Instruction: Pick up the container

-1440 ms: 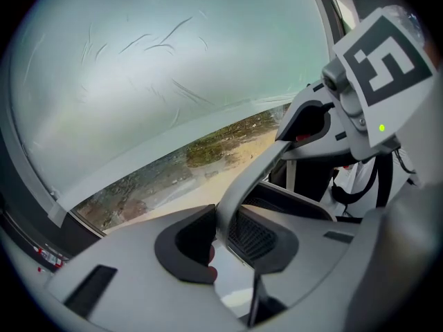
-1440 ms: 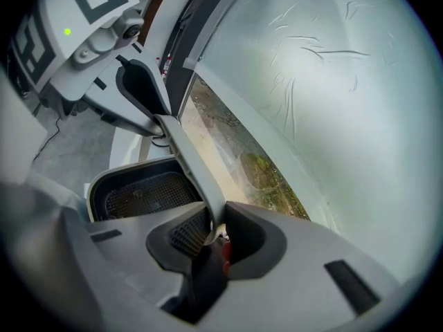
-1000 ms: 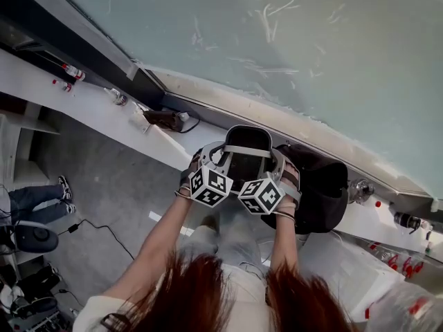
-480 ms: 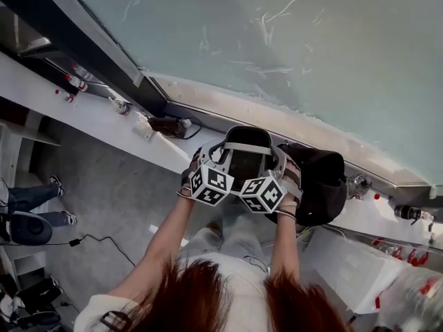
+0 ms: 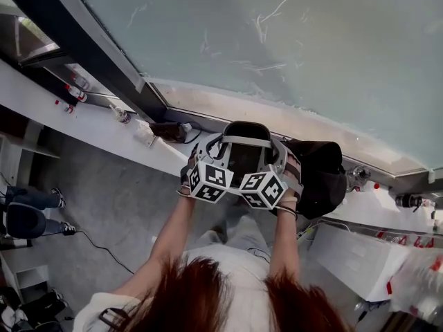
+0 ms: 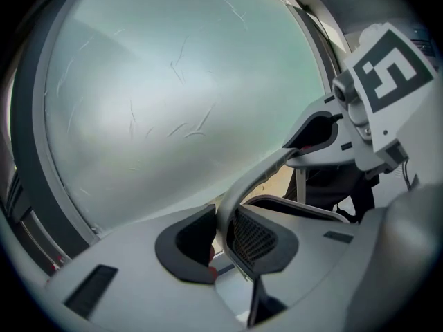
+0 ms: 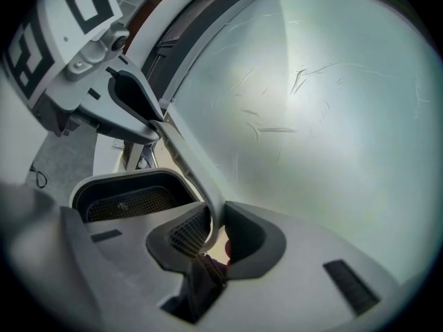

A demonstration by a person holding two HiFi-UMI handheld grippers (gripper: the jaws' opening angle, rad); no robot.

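— As you read across from the left, what comes first?
— A white ledge point(image 5: 83, 113), running under a big pale green pane point(image 5: 291, 40). Next is the left gripper point(image 6: 223, 244), with its marker cube turned toward the head view.
— Is it holding anything?
— Yes. Its jaws are drawn in narrow on the grey handle band point(image 6: 252, 182) of the container point(image 5: 243, 159). The dark pad lies against one face of the band and the meshed pad against the other.
— And the container itself?
— It hangs in the air between the two grippers, out in front of the person, and rests on nothing. It is a dark bin with mesh inside and a grey rim, and the band arches over its open top.
— The right side?
— The right gripper point(image 7: 214, 237) pinches the same band at its other end, with its jaws partly closed and the band pressed between the pads. Each gripper view shows the other gripper at the far end of the band.
— Anything further right?
— A black bag point(image 5: 324, 185), just beside the right gripper.
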